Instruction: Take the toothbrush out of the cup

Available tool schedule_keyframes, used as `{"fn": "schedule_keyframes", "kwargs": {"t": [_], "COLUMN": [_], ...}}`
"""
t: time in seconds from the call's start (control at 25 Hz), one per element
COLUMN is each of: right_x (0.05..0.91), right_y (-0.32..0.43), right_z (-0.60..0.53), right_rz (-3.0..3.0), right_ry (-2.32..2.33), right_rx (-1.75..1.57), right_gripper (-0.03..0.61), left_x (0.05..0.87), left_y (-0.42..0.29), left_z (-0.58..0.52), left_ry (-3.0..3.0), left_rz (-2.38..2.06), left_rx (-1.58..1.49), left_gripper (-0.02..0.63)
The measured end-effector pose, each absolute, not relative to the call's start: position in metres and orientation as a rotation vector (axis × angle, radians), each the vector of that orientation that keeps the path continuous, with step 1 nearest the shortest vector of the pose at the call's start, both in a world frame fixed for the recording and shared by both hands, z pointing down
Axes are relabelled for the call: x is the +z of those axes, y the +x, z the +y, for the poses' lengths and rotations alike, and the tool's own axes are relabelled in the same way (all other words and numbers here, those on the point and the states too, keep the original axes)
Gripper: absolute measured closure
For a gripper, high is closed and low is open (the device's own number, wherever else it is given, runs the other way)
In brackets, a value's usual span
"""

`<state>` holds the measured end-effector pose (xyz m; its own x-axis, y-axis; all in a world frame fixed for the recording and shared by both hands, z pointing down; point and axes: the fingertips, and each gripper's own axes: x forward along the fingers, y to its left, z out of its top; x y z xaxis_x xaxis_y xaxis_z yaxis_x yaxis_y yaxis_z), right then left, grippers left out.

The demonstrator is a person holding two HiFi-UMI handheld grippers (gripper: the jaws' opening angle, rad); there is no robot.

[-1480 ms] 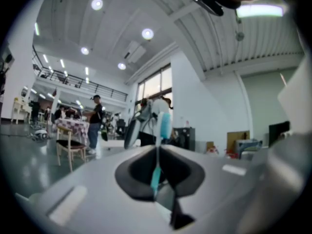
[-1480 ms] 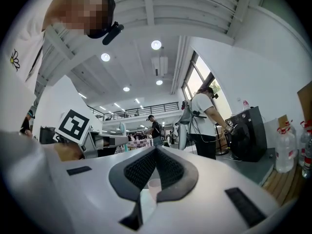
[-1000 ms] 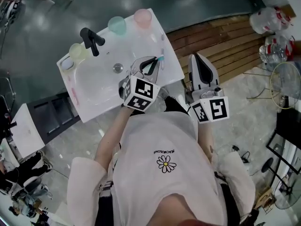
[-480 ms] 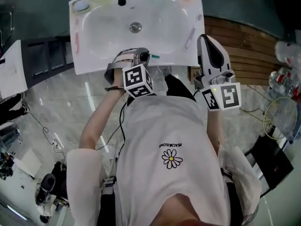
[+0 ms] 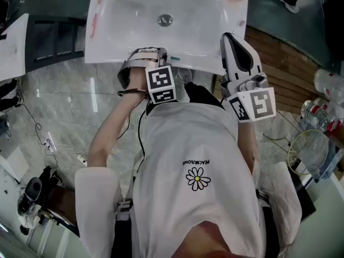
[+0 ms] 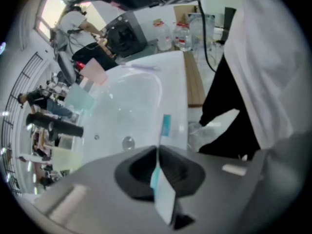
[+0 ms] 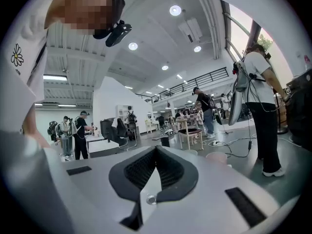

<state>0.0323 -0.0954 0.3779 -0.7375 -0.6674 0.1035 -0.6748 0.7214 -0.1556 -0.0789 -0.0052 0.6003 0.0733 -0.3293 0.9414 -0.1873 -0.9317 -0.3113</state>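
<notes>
While left tongs (image 6: 157, 150) clamp the toothbrush (image 6: 166, 125) above the sink (image 5: 123, 31), right tongs (image 7: 156, 150) are clenched empty.

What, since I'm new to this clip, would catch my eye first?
The left gripper stands out, its jaws shut on a teal-headed toothbrush over the white sink's near rim. The right gripper, jaws together and empty, points out into the room.

This is a large open hall, a lab or a workshop and not a home. A white washbasin (image 5: 129, 31) stands on a grey stone floor (image 5: 64, 104). Farther away are round ceiling lamps (image 7: 175, 10), a balcony railing (image 7: 204, 77), standing people (image 7: 202, 106) and loose cables (image 7: 234, 144).
</notes>
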Motion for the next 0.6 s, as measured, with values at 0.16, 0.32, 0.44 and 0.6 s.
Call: {"fn": "schedule_keyframes", "kwargs": {"t": [0.16,0.32,0.44,0.6], "right_x": [0.379,0.383,0.383,0.384], "right_y": [0.039,0.045,0.046,0.050], "right_z": [-0.100,-0.104,-0.104,-0.104], "right_rz": [-2.871,-2.866,-2.863,-2.862], "right_ry": [1.143,1.179,1.193,1.213], "right_rx": [0.299,0.338,0.336,0.342], "right_gripper": [0.578,0.578,0.578,0.578], "left_x": [0.606,0.607,0.607,0.607], "left_y": [-0.077,-0.077,-0.078,-0.081], "left_z": [-0.007,-0.008,-0.008,-0.007], "left_ry": [-2.259,-2.297,-2.307,-2.308], "left_rz": [0.522,0.479,0.465,0.450], "left_rx": [-1.950,-1.915,-1.912,-1.936], "left_gripper": [0.589,0.587,0.580,0.550]}}
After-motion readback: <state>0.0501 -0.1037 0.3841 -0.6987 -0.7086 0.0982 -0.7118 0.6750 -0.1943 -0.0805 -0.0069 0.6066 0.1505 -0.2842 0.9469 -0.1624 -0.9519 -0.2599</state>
